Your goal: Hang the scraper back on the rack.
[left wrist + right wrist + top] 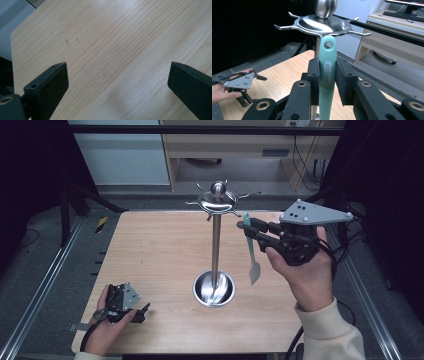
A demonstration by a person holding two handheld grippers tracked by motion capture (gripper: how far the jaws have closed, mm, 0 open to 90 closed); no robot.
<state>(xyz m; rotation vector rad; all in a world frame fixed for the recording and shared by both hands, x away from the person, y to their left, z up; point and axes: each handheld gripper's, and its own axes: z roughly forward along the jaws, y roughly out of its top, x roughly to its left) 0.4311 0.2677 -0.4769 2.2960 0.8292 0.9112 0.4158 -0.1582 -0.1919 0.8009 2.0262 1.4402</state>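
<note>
Left gripper (142, 311): jaws wide, idle near your desk (160, 245) edge.
Right gripper (327, 81): you hold spatula (327, 75) upright.
Done: spatula raised beside rack (216, 200).
Left: hang its hole on a hook.

1. The high view is evenly lit from above; the wooden table (160, 250) is bright, while both side edges of the picture are almost black.
2. The steel stand (216, 245) beside the right gripper (248, 227) carries small glare spots on its ball top and its round base.
3. In the left gripper view, a soft grey shadow lies on the wood between the two jaws, and the jaws themselves look slightly blurred.
4. In the right gripper view, the green spatula (327, 75) held between the jaws is sharp; the desk behind it is soft, and the upper left is dark.
</note>
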